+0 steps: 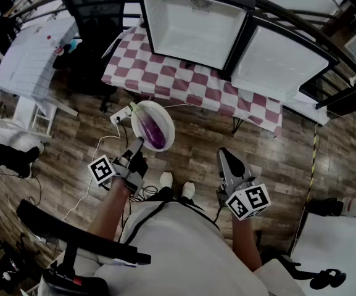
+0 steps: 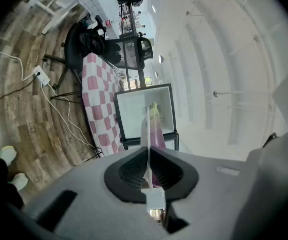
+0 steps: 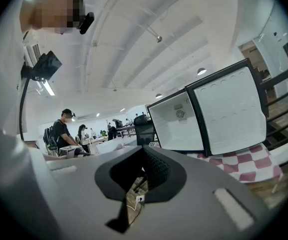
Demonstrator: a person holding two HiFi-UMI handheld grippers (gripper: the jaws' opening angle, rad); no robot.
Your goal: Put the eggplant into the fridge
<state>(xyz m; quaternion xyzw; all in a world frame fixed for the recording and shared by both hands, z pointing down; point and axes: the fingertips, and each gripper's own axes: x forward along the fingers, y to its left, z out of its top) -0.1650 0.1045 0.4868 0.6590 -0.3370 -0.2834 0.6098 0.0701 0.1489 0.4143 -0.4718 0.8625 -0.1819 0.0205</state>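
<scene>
A purple eggplant [image 1: 152, 130] lies in a white plate [image 1: 164, 117] held out over the wooden floor. My left gripper [image 1: 138, 144] is shut on the plate's near rim. In the left gripper view the plate [image 2: 147, 129] shows edge-on between the jaws, with the eggplant [image 2: 157, 131] just behind it. The fridge [image 1: 193, 26] stands open on a table with a red-and-white checked cloth [image 1: 184, 79], its white inside bare and its door [image 1: 282, 60] swung out to the right. My right gripper [image 1: 226, 156] hangs low at the right, shut and empty, and points toward the fridge [image 3: 176, 121].
A black office chair [image 1: 94, 5] stands left of the checked table. A power strip with cables [image 1: 121, 113] lies on the floor below the plate. A black rail [image 1: 326, 39] curves past the fridge door. A white table [image 1: 29, 54] is far left. People stand in the distance [image 3: 64, 129].
</scene>
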